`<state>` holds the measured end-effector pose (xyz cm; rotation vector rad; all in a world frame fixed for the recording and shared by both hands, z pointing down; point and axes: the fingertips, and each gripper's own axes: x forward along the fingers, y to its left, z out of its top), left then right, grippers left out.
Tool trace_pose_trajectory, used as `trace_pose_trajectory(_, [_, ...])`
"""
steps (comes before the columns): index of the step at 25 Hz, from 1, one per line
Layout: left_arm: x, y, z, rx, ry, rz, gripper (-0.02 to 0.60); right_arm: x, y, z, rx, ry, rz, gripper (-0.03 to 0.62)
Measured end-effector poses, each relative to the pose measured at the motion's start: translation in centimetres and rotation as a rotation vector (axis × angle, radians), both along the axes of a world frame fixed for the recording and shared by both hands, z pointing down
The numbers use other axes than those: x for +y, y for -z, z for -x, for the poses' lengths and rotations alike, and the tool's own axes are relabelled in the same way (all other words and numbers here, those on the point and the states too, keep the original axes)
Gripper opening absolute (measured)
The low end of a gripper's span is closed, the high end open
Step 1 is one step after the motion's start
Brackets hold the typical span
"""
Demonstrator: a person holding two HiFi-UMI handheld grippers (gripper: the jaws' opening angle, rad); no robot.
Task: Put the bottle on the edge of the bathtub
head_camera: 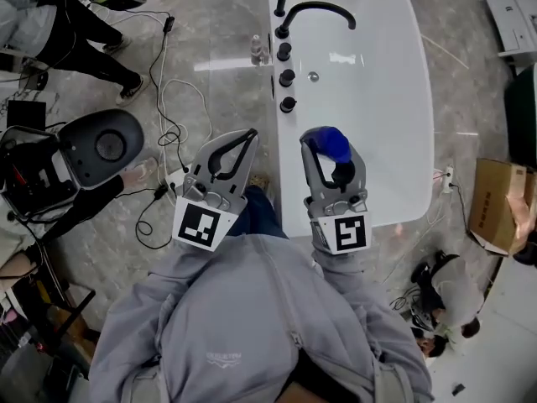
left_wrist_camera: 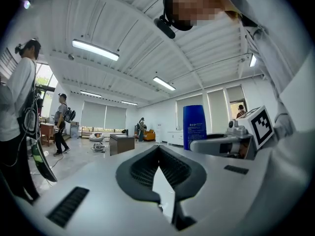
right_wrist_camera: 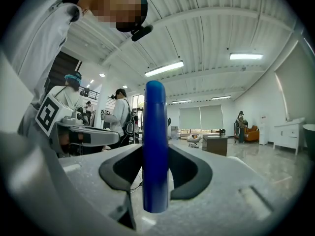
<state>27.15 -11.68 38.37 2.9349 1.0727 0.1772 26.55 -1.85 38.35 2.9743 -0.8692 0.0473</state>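
Observation:
A blue bottle stands upright between the jaws of my right gripper, which is shut on it. It hangs over the near end of the white bathtub. In the right gripper view the bottle fills the gap between the dark pads. My left gripper is held beside it, over the floor just left of the tub, its jaws shut with nothing in them. The left gripper view shows those jaws meeting at the tip, with the bottle off to the right.
A black faucet and a row of black knobs sit on the tub's left rim. Cables and an open black case lie on the floor at left, and a cardboard box at right. People stand at the upper left.

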Motion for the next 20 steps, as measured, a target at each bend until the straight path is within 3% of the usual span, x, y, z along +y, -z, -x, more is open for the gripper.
trace_pose_trajectory(7, [1.4, -2.7, -1.1, -0.041, -0.073, 0.002, 0.006, 0.3, -2.5, -1.7, -0.017, -0.038, -0.005, 0.156])
trace_pose_trajectory(12, [1.8, -4.7, -1.8, -0.054, -0.131, -0.051, 0.006, 0.6, -5.2, -3.1, -0.031, -0.063, -0.025, 0.156])
trace_pose_trajectory(20, [3.1, -9.5, -2.5, -0.057, -0.181, -0.064, 0.006, 0.7, -11.5, -4.1, -0.045, -0.048, -0.007, 0.156])
